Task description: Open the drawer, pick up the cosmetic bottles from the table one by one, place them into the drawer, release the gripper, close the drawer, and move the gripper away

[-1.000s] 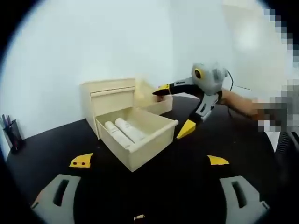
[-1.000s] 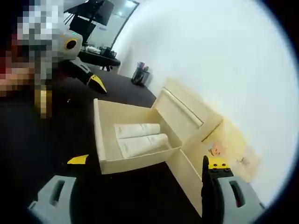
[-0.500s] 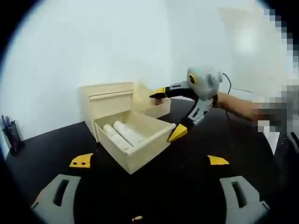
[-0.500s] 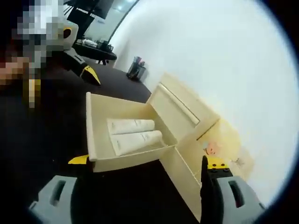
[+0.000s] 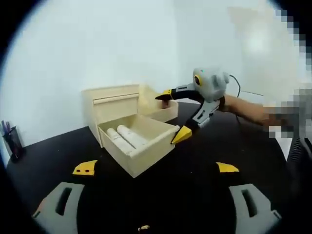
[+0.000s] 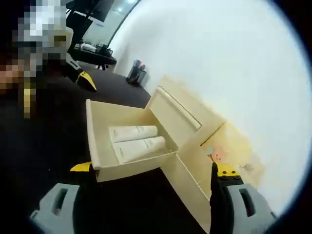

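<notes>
two smooth white cosmetic bottles [image 6: 136, 141] are seen lying in the open boxy wooden drawer [image 5: 139, 141]; both the right gripper [image 5: 170, 114] and left gripper [image 5: 156, 168] are spread wide, nothing held.

Right gripper [image 5: 170, 117] grey rounded body, yellow disc, black jaws with yellow tips, thin dark cable

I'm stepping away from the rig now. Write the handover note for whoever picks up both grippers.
Right gripper: open, holding nothing, one yellow tip against the front of the pale wooden drawer.
Left gripper: open, holding nothing, back from the drawer box.
Two white cosmetic bottles lie side by side inside the drawer.
Done: drawer opened, bottles in, grip released.
Left: push the drawer shut, then move the gripper away.
</notes>
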The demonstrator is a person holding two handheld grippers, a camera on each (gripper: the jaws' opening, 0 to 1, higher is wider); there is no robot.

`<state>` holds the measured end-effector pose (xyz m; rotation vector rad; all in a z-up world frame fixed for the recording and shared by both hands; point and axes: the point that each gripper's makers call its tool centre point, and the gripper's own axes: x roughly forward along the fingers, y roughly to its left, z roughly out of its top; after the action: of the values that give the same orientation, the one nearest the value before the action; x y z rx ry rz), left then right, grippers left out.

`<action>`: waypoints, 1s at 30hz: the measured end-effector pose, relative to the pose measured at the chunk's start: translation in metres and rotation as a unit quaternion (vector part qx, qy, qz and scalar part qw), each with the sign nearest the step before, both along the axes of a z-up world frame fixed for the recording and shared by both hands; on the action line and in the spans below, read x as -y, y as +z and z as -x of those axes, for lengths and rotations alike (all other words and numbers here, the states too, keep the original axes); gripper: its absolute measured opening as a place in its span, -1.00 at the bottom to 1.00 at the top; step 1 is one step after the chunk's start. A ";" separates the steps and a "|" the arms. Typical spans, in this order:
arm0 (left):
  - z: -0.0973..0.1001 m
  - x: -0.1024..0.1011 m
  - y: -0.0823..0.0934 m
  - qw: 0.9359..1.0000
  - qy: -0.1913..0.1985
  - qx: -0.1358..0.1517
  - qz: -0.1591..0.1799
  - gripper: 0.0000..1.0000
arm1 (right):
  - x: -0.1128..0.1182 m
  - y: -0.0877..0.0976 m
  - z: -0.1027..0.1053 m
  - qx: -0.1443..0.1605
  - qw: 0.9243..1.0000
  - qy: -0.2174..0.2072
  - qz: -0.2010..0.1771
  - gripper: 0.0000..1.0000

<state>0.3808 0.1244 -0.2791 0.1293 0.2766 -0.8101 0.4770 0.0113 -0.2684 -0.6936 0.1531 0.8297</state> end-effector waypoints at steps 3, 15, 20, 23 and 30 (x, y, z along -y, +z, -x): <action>0.001 0.001 -0.001 1.000 0.000 0.000 -0.004 0.92 | 0.002 0.000 -0.008 -0.014 1.000 -0.006 -0.012 0.84; 0.008 0.012 -0.007 1.000 -0.001 -0.001 -0.008 0.92 | 0.005 0.000 -0.030 0.007 0.999 -0.037 -0.015 0.82; 0.009 0.013 -0.007 1.000 -0.002 0.000 -0.009 0.92 | 0.006 0.002 -0.040 0.016 0.999 -0.048 -0.013 0.82; 0.008 0.011 -0.007 1.000 -0.001 0.000 -0.008 0.92 | 0.005 0.003 -0.049 0.023 0.998 -0.053 -0.009 0.82; 0.007 0.012 -0.007 1.000 -0.002 -0.001 -0.008 0.92 | 0.004 0.006 -0.063 0.039 0.997 -0.064 0.002 0.83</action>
<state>0.3740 0.1127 -0.2864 0.1441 0.2848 -0.8116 0.5405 0.0073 -0.2622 -0.7112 0.1267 0.6779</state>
